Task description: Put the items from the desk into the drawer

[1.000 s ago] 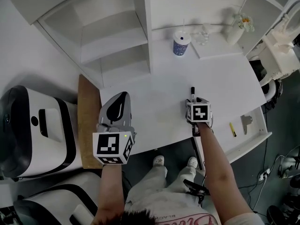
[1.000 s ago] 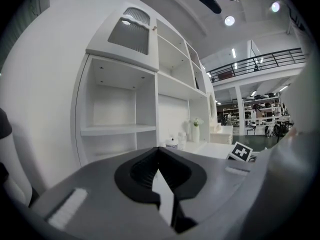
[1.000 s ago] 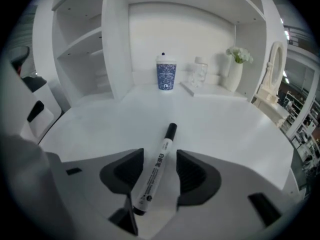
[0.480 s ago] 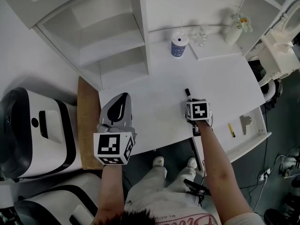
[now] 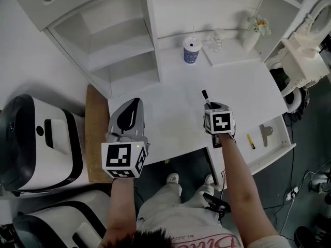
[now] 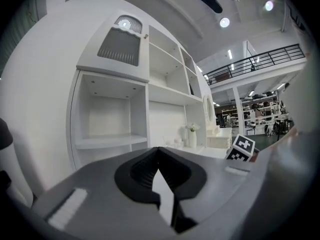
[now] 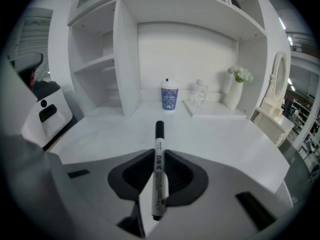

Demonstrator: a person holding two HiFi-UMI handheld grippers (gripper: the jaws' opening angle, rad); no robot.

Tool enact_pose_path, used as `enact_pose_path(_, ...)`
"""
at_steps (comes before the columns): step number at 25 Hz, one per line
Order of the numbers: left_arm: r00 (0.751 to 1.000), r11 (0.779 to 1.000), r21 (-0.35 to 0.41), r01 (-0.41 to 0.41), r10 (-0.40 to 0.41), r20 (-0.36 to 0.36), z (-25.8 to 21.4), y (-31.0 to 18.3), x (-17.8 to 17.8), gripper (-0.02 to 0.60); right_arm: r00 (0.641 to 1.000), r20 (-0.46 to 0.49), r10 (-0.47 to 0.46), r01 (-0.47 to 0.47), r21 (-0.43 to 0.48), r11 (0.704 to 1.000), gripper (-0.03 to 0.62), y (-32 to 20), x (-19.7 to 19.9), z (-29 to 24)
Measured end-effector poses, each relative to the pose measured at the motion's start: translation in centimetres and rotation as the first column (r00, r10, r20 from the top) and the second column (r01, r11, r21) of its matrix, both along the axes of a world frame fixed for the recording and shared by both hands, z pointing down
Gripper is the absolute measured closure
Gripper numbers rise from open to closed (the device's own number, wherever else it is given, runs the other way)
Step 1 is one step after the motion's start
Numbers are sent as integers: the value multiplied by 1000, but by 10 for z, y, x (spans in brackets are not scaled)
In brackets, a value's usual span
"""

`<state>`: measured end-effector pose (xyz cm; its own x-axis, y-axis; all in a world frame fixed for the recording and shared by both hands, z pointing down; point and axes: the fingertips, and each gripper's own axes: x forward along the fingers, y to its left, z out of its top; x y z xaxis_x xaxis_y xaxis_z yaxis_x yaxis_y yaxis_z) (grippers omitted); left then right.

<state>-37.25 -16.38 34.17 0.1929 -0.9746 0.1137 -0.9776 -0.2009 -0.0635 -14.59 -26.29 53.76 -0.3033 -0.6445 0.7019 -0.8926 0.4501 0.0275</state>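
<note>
The right gripper has just closed on a slim white marker, its black cap at 12 o'clock. The left gripper has its ribbed jaws together, empty.

Soft even light covered the white desk, shadows faint; ceiling lamps glared above it; gripper views bowed, corners black.

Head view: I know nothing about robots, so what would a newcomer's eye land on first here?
The two hand-held grippers with black-and-white patterned cubes stand out: the right gripper has just closed its jaws on a white marker with a black cap, over the middle of the white desk, while the left gripper hovers shut and empty at the desk's left edge. Behind them, a blue patterned cup with a straw stands by the shelves.
</note>
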Motion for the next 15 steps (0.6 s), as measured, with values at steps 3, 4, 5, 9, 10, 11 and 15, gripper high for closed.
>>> enact_pose_path(3, 1000, 1000, 27, -1, 1, 2, -13, 6, 9, 572, 1000, 7, -28, 28, 53, 998, 523, 4, 2, -24)
enact_pose_path(4, 1000, 999, 36, -1, 1, 2, -18, 8, 11, 572, 999, 6, -35, 35, 73, 997, 523, 6, 3, -33)
enact_pose_path(5, 1000, 999, 44, -2, 1, 3, -22, 11, 14, 572, 999, 7, -40, 40, 93, 995, 523, 8, 4, -42)
enact_pose_path(9, 1000, 997, 75, -1, 1, 1, -38, 20, 23, 572, 998, 35, -58, 51, 169, 984, 523, 19, 11, -80)
enact_pose_path(10, 1000, 997, 83, -2, 2, 1, -42, 22, 26, 572, 997, 43, -64, 54, 189, 980, 523, 22, 13, -91)
enact_pose_path(11, 1000, 996, 92, -5, 4, 1, -46, 24, 30, 572, 996, 51, -70, 58, 210, 976, 523, 26, 15, -101)
enact_pose_path(15, 1000, 992, 128, -14, 14, 1, -63, 29, 44, 572, 993, 71, -96, 71, 296, 953, 523, 38, 23, -144)
